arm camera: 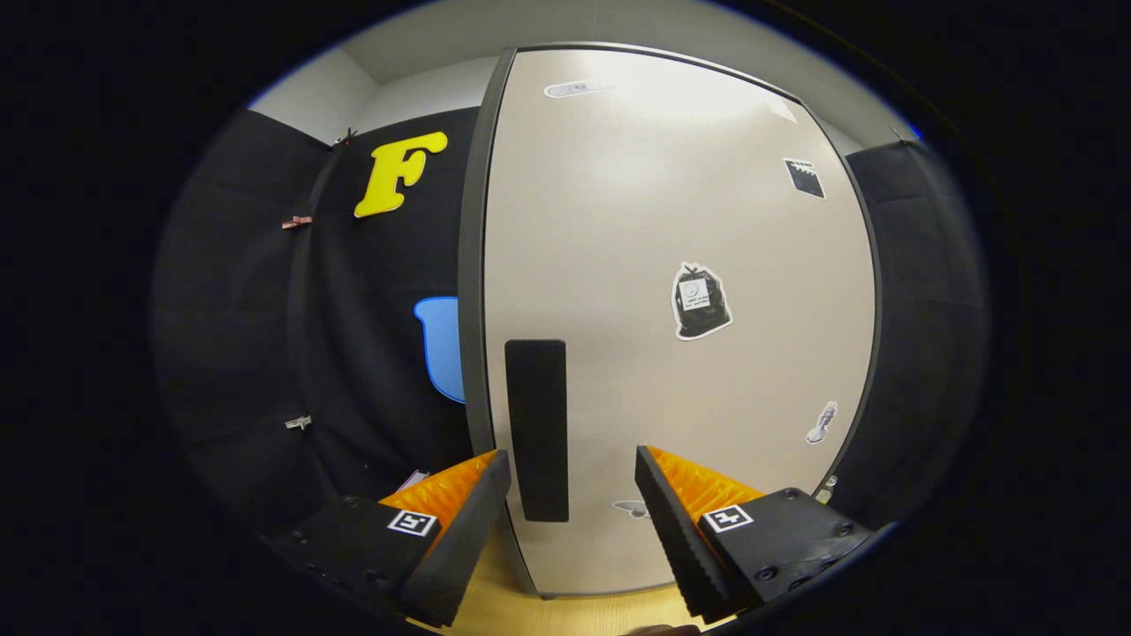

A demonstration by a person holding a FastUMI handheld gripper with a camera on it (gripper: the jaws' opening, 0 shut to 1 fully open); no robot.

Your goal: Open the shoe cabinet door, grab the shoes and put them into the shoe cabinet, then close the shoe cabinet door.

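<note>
The gripper [573, 468] has its two fingers spread wide apart, holding nothing; between them, just ahead of the tips, runs the lower part of a tall black rectangular handle strip [536, 430] set near the left edge of the pale beige, flat-fronted shoe cabinet door [636, 221]; neither finger touches the strip or the door, as far as can be told. The door stands upright and fills the space beyond the fingers, framed by a dark grey border [473, 265] along its left side and top; whether it sits fully flush cannot be told. Several small stickers lie on the door face: a black bag-shaped sticker [700, 302] up and to the right of the handle strip, a small black square sticker [804, 177] higher toward the right edge, and a tiny pale sticker [823, 422] low on the right. Below the door and under the fingers lies a light wooden floor [565, 609]; black cloth [265, 336] hangs to the left of the cabinet, with small clips [297, 222] fastened on it.
</note>
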